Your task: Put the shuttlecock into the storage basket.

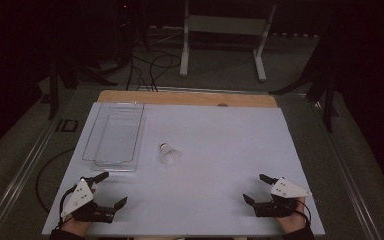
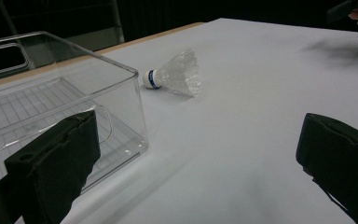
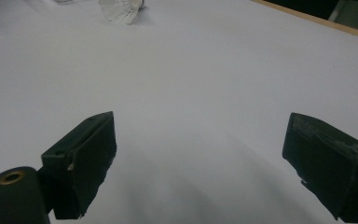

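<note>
A white shuttlecock [image 1: 169, 154] with a blue band on its cork lies on its side near the middle of the white table top [image 1: 220, 145]. Left of it stands an empty clear plastic bin [image 1: 91, 134]. My left gripper [image 1: 112, 189] rests open at the near left corner, just short of the bin. My right gripper [image 1: 254, 187] rests open at the near right. In the left gripper view the bin's corner [image 2: 121, 98] is close, with the shuttlecock [image 2: 177, 74] beyond the wide-apart jaws. In the right gripper view the shuttlecock [image 3: 121, 8] lies far ahead.
A wooden strip [image 1: 187, 98] runs along the table's far edge. Beyond it the floor holds cables [image 1: 150, 67] and a white frame stand [image 1: 222, 37]. Dark stands [image 1: 325, 85] flank the table. The other gripper [image 2: 354, 14] shows at the top right of the left gripper view.
</note>
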`<state>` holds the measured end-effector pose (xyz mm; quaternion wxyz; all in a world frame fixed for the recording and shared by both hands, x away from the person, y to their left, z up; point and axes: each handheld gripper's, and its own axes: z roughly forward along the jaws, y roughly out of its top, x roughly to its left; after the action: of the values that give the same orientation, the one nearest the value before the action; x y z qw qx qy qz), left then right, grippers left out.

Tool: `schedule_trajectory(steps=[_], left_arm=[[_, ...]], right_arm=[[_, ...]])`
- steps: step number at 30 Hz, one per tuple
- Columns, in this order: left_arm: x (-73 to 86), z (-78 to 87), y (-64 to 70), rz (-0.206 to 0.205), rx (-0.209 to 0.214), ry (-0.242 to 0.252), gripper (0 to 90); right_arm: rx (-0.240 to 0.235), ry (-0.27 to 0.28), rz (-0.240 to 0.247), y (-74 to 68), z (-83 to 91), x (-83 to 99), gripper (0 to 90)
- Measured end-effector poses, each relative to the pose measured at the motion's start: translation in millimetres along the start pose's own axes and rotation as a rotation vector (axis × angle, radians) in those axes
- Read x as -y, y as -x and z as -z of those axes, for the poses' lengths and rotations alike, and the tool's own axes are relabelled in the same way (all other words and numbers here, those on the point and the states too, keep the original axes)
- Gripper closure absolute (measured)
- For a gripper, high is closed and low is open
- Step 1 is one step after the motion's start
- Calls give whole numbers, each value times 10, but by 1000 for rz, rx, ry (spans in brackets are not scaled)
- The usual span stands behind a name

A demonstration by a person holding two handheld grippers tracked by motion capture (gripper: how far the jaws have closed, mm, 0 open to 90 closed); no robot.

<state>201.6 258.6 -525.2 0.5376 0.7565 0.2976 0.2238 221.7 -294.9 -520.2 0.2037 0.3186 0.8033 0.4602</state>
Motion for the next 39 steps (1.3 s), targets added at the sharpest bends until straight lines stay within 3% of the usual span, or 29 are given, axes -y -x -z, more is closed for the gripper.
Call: schedule_trajectory(steps=[28,39], left_arm=[[-13,-10,6,0,-8,-9,2],[-164,-18,39,-5,14,-13,1]], right_arm=[[7,43,-12,7,49,-12,94],[20,45,6,-11,55,-25,94]])
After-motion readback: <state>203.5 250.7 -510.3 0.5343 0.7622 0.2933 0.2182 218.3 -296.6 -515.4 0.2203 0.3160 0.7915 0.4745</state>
